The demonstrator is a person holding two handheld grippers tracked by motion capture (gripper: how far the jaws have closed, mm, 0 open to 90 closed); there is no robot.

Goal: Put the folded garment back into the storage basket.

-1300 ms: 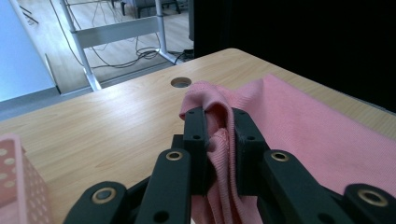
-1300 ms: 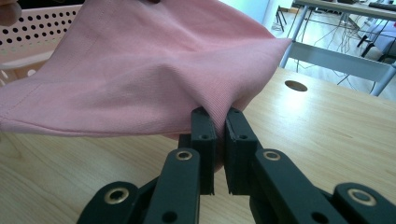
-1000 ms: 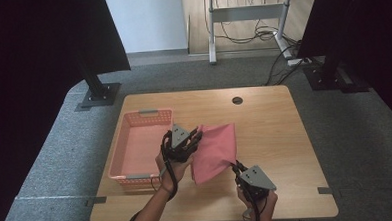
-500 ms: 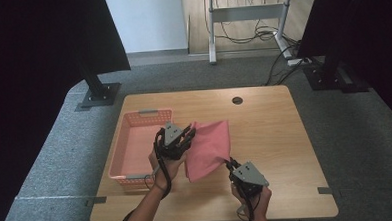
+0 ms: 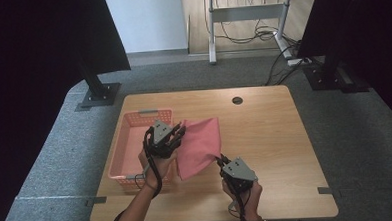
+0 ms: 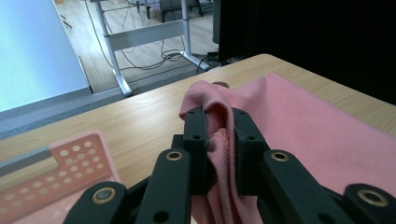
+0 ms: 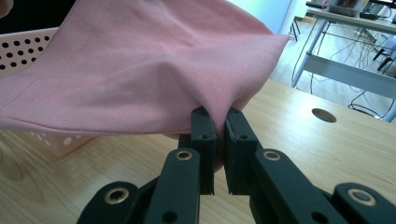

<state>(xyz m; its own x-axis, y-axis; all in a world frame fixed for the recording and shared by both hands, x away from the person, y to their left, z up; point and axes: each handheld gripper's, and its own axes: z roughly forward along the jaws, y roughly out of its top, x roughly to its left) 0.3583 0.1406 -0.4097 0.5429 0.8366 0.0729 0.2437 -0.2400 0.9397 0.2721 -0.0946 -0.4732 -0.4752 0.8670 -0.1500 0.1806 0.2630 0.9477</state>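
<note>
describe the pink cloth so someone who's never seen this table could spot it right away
Start at the wooden table and find the pink perforated basket near its left edge. Just right of the basket, the pink cloth is held between the left gripper and the right gripper, each shut on an edge. It is the soft, folded fabric, not the rigid holed plastic.

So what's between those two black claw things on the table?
In the high view, the pink cloth spans from left gripper to right gripper, both clamped on it.
</note>
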